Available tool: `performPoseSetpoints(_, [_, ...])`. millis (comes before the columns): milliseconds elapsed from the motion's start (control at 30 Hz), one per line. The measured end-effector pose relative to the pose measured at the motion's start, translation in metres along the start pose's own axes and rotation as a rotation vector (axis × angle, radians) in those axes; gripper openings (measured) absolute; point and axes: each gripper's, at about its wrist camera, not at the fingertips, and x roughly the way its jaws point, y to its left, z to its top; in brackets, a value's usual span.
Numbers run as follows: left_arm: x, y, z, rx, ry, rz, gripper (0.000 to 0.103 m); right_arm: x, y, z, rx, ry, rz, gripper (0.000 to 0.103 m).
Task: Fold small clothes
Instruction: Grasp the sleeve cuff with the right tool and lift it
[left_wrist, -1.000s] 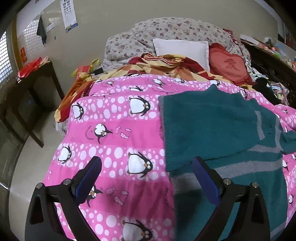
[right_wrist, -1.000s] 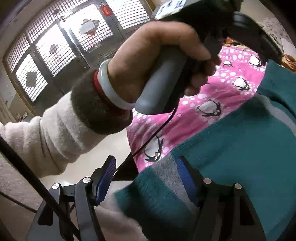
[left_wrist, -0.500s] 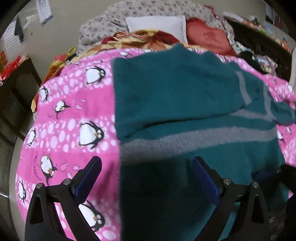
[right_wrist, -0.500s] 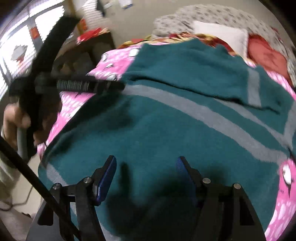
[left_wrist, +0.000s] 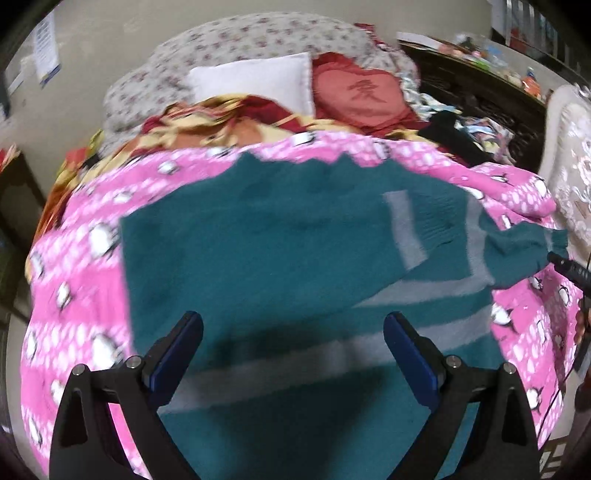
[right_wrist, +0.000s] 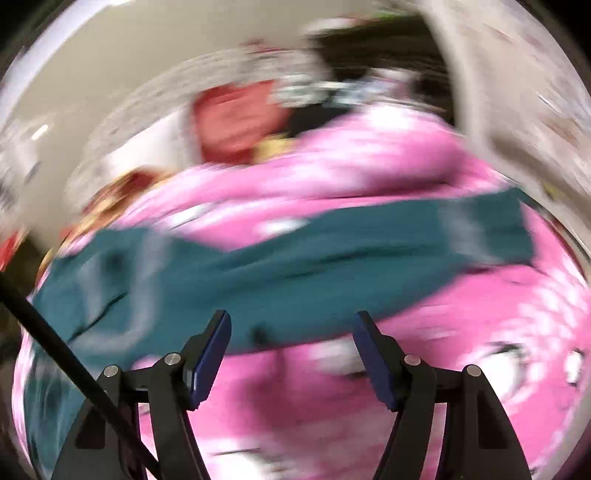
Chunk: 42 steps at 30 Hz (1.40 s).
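A teal sweater with grey stripes (left_wrist: 288, 258) lies spread on the pink penguin blanket (left_wrist: 74, 266), one side folded over its body. Its loose sleeve (left_wrist: 524, 251) stretches to the right. My left gripper (left_wrist: 293, 350) is open and empty, hovering over the sweater's lower part. In the right wrist view, which is heavily blurred, my right gripper (right_wrist: 291, 350) is open and empty just in front of that sleeve (right_wrist: 332, 266), which lies across the blanket (right_wrist: 480, 325).
At the bed's head lie a white pillow (left_wrist: 255, 81), a red cushion (left_wrist: 362, 96) and a floral quilt (left_wrist: 258, 40). A dark cluttered shelf (left_wrist: 480, 85) and a pale chair (left_wrist: 569, 155) stand on the right. The bed's edge drops off on the left.
My left gripper has moved right, so it is now over the sweater's middle. My right gripper has swung quickly right, off the sweater's body, to the loose sleeve. Both stay open.
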Motion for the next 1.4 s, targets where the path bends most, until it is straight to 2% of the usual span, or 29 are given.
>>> performPoseSetpoints(100, [0.015,-0.021,0.01,0.011,0.006,-0.009,0.098,-0.004,-0.053,0.013,0.151,-0.037,-0.035,0.073])
performPoseSetpoints(167, [0.028,-0.029,0.014,-0.005,0.021,-0.036,0.098,-0.01,-0.082,0.019,0.245,-0.068,-0.028,0.073])
performPoseSetpoints(300, [0.04,-0.032,0.013,-0.016,0.047,-0.03,0.098,-0.005,-0.116,0.032,0.37,-0.09,-0.03,0.077])
performPoseSetpoints(433, [0.043,-0.023,0.009,-0.04,0.065,-0.008,0.098,0.014,-0.128,0.037,0.438,-0.079,-0.01,0.077])
performPoseSetpoints(467, [0.042,-0.018,0.008,-0.053,0.067,-0.004,0.098,0.017,-0.125,0.039,0.426,-0.095,-0.017,0.074])
performPoseSetpoints(500, [0.041,-0.015,0.008,-0.06,0.066,-0.002,0.098,0.018,-0.127,0.04,0.417,-0.106,-0.024,0.055])
performPoseSetpoints(533, [0.039,-0.011,0.008,-0.069,0.065,0.001,0.098,0.017,-0.127,0.041,0.41,-0.113,-0.032,0.021])
performPoseSetpoints(567, [0.036,-0.006,0.008,-0.079,0.061,0.005,0.098,0.014,-0.136,0.04,0.418,-0.117,-0.017,0.008])
performPoseSetpoints(667, [0.028,0.007,0.009,-0.096,0.046,0.02,0.098,0.001,-0.125,0.043,0.391,-0.173,0.037,0.008])
performPoseSetpoints(833, [0.012,0.037,0.011,-0.137,0.021,0.053,0.098,-0.052,-0.054,0.067,0.221,-0.249,0.165,0.008])
performPoseSetpoints(967, [-0.008,0.072,0.011,-0.192,-0.016,0.074,0.098,-0.091,0.04,0.093,0.039,-0.311,0.281,0.008])
performPoseSetpoints(1133, [-0.03,0.115,0.005,-0.261,-0.059,0.104,0.098,-0.104,0.176,0.105,-0.179,-0.302,0.466,0.008])
performPoseSetpoints(1267, [-0.046,0.15,-0.002,-0.328,-0.09,0.118,0.098,-0.084,0.289,0.079,-0.345,-0.223,0.606,0.008])
performPoseSetpoints(1400, [-0.056,0.176,-0.011,-0.367,-0.1,0.158,0.098,-0.039,0.393,0.016,-0.512,-0.098,0.679,0.008])
